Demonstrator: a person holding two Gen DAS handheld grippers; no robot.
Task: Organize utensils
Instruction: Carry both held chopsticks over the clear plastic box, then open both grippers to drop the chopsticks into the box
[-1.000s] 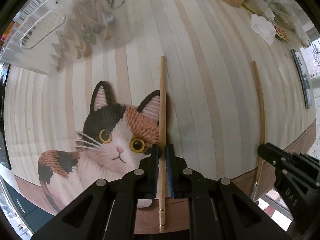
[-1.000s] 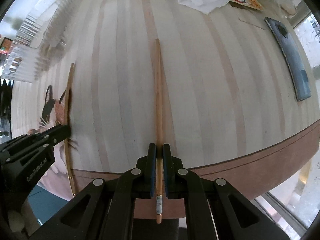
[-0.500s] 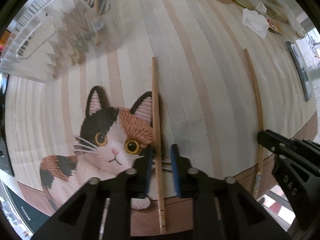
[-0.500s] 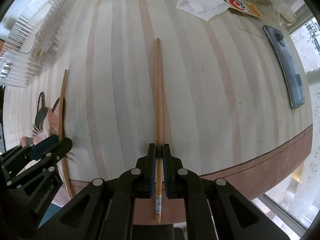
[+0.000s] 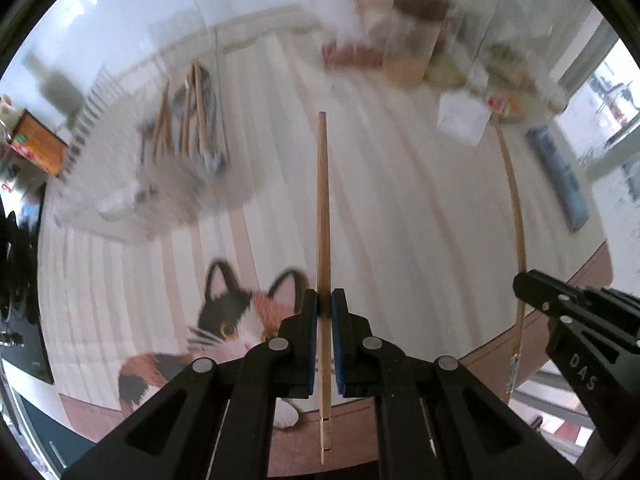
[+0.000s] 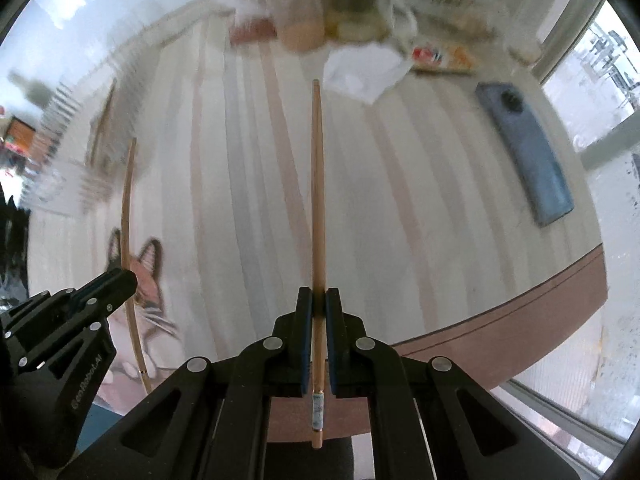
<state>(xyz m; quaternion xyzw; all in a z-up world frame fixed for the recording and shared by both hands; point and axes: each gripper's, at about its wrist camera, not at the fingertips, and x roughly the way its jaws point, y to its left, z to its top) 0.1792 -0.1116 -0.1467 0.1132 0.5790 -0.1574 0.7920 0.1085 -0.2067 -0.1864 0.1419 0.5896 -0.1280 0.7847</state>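
Wooden chopsticks are what we carry: the left gripper has its fingers clenched on one chopstick, the right gripper grasps the other chopstick, and each stick runs straight ahead between its fingers, above the striped tabletop. We judge this the carrying step, so next we must swing both sticks to the clear utensil bin ahead-left of the left fingers and release them beside those already inside.

Looks like a home dining spot. Ahead of the grippers: striped tablecloth with cat print, smartphone, crumpled napkin; window to the right.
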